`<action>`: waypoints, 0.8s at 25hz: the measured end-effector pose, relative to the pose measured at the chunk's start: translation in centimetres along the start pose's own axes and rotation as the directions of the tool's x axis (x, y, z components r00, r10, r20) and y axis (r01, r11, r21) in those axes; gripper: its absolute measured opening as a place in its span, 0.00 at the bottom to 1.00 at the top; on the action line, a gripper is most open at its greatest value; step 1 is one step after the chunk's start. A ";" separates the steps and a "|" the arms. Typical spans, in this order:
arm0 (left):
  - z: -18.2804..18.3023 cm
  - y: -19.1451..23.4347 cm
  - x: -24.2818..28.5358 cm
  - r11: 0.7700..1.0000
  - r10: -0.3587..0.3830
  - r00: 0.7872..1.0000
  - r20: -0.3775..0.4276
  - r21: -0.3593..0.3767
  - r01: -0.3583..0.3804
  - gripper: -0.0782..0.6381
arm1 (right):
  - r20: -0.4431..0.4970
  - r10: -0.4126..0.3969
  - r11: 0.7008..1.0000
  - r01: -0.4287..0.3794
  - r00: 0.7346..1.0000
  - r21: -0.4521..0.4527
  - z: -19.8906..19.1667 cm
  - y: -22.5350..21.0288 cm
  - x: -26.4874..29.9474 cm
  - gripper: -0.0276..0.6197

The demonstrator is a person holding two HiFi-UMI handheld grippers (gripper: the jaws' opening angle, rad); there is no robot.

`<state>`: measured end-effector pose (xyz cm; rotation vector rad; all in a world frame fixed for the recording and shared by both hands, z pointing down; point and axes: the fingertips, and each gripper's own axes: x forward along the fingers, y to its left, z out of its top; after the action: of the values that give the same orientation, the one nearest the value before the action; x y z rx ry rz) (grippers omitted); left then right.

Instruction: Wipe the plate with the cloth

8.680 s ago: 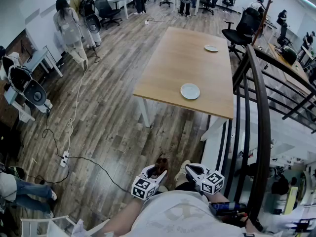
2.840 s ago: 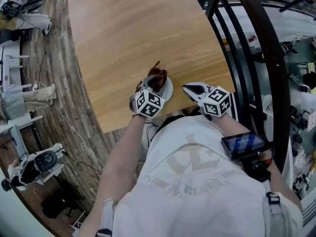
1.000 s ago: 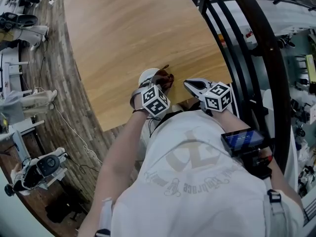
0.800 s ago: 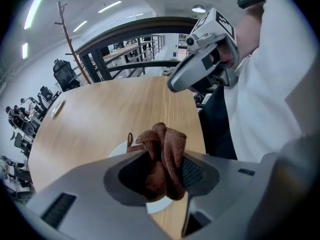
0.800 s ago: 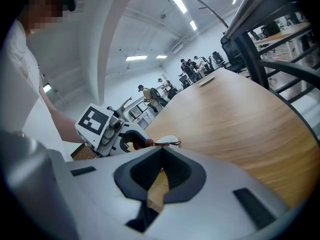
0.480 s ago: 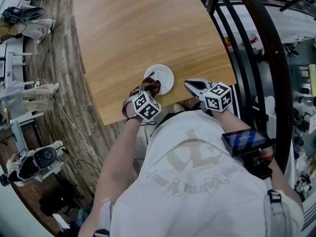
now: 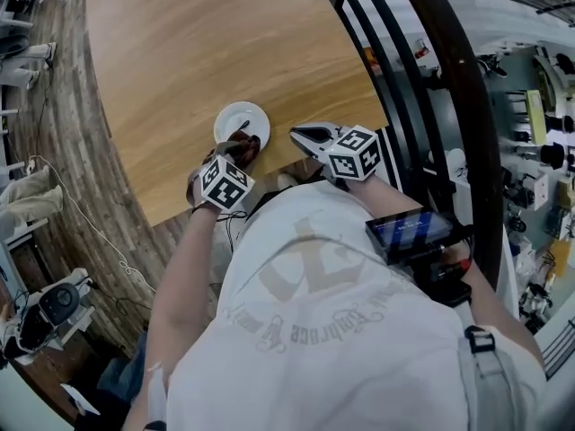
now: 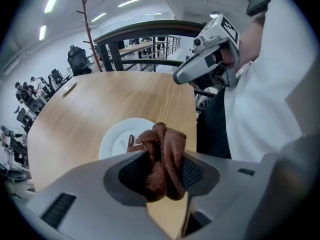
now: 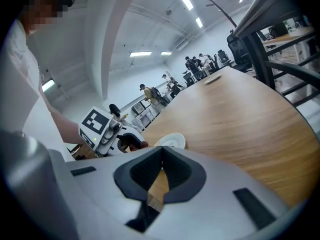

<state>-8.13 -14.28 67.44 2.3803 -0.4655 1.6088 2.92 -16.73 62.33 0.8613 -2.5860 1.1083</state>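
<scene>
Brown cloth (image 8: 162,156) in left gripper (image 8: 166,170), by plate (image 8: 119,138)

The plate (image 7: 241,118) lies on the table (image 7: 207,34), close to the near edge and about halfway along it. The left tongs (image 7: 236,153) come in over that edge with the cloth (image 8: 164,151) between them. The cloth is at the near rim of the plate. The right tongs (image 7: 302,135) are just right of the plate, over the near edge. A railing (image 7: 446,97) runs beside the right edge. Another plate (image 8: 69,88) lies near the far edge.
</scene>
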 end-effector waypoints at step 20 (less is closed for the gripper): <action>-3.4 2.9 -3.3 0.964 0.162 0.983 0.088 -0.228 -0.139 0.35 | -0.012 -0.047 0.998 0.046 0.999 -0.053 -1.3 4.4 -0.1 0.06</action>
<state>-13.35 -15.31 65.67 2.3157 -0.8198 1.4089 0.43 -13.35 60.55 0.8937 -2.5586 1.0256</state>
